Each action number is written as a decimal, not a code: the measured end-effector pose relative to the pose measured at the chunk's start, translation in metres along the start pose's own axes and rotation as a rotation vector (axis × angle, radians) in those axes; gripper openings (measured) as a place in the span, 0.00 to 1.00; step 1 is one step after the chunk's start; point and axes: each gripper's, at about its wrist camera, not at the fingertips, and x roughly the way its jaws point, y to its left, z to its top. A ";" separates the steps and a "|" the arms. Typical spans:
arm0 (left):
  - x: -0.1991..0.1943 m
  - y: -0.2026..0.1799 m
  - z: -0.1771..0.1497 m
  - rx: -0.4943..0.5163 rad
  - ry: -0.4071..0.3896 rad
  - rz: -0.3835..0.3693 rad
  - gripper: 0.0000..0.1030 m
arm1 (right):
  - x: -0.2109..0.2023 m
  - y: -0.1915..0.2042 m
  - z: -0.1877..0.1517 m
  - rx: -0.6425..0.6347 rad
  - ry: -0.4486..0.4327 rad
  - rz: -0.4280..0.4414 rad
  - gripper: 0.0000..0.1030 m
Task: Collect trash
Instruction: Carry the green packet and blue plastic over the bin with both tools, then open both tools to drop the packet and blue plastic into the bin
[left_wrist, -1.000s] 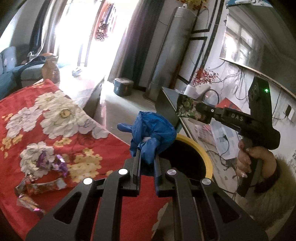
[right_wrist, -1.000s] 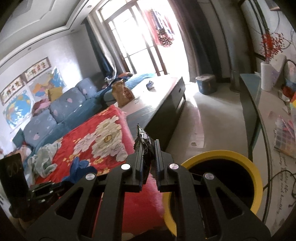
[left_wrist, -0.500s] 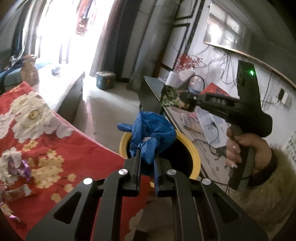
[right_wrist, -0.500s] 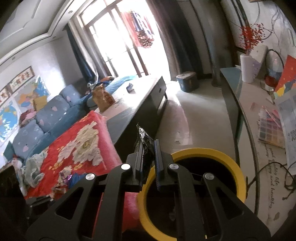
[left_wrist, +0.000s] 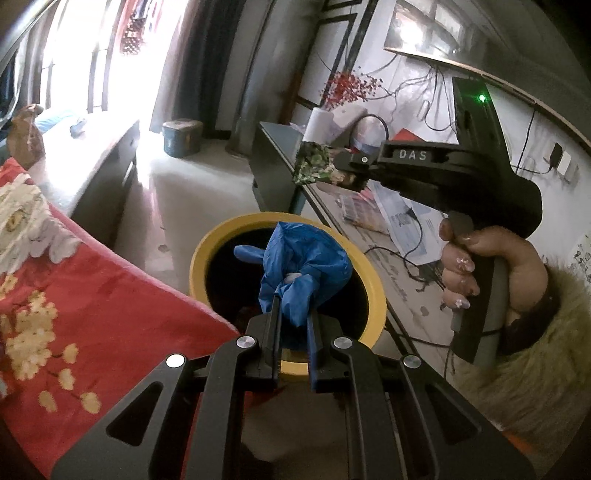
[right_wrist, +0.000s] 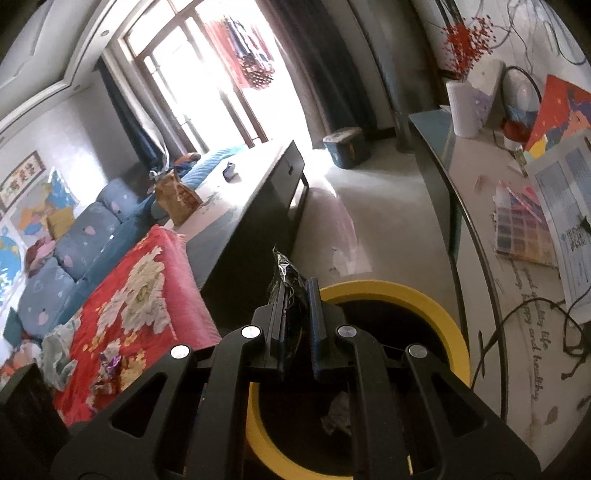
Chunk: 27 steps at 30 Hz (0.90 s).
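My left gripper (left_wrist: 293, 314) is shut on a crumpled blue glove (left_wrist: 303, 266) and holds it over the mouth of the yellow-rimmed bin (left_wrist: 210, 247). My right gripper (right_wrist: 297, 295) is shut on a dark foil wrapper (right_wrist: 282, 271) just above the bin's near rim (right_wrist: 424, 302). In the left wrist view the right gripper (left_wrist: 332, 166) shows at the upper right, holding the green patterned wrapper (left_wrist: 312, 166) above and beyond the bin. Crumpled paper (right_wrist: 338, 410) lies inside the bin.
A red flowered blanket (left_wrist: 55, 295) covers the table to the left of the bin, with purple wrappers (right_wrist: 109, 365) on it. A dark low cabinet (right_wrist: 258, 206) stands behind. A glass desk (right_wrist: 517, 229) with papers, cables and a white vase (right_wrist: 465, 110) runs along the right.
Both grippers have moved toward the bin. The blue glove now hangs over the bin's opening, and the wrapper is nearer the rim. Both grips are unchanged.
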 end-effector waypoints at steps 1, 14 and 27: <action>0.003 -0.001 -0.001 0.006 0.002 -0.003 0.10 | 0.001 -0.003 0.000 0.007 0.003 -0.004 0.06; 0.054 -0.007 -0.006 0.019 0.077 -0.035 0.13 | 0.025 -0.044 -0.012 0.127 0.107 -0.034 0.14; 0.032 0.015 0.004 -0.045 -0.059 0.050 0.94 | 0.014 -0.044 -0.011 0.100 0.041 -0.150 0.64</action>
